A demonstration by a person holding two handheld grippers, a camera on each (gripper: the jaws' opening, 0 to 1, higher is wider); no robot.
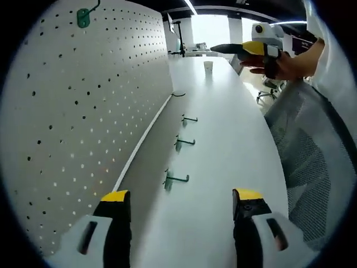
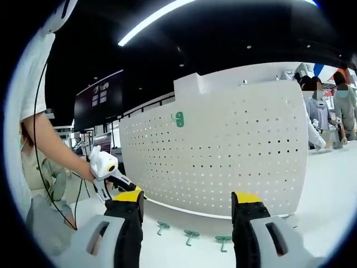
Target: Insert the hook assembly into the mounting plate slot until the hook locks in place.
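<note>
Both your grippers are spread wide and empty, and the closest loose hook (image 1: 174, 180) sits just ahead between the left gripper (image 1: 183, 204) jaws, shank pointing right.

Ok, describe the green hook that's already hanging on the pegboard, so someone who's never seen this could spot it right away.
Find the big white pegboard standing upright on the white table. High on its face, near the top edge, sits a single green hook. Unlike the other green hooks, which lie loose on the table along the board's foot, this one is mounted on the board itself.
</note>
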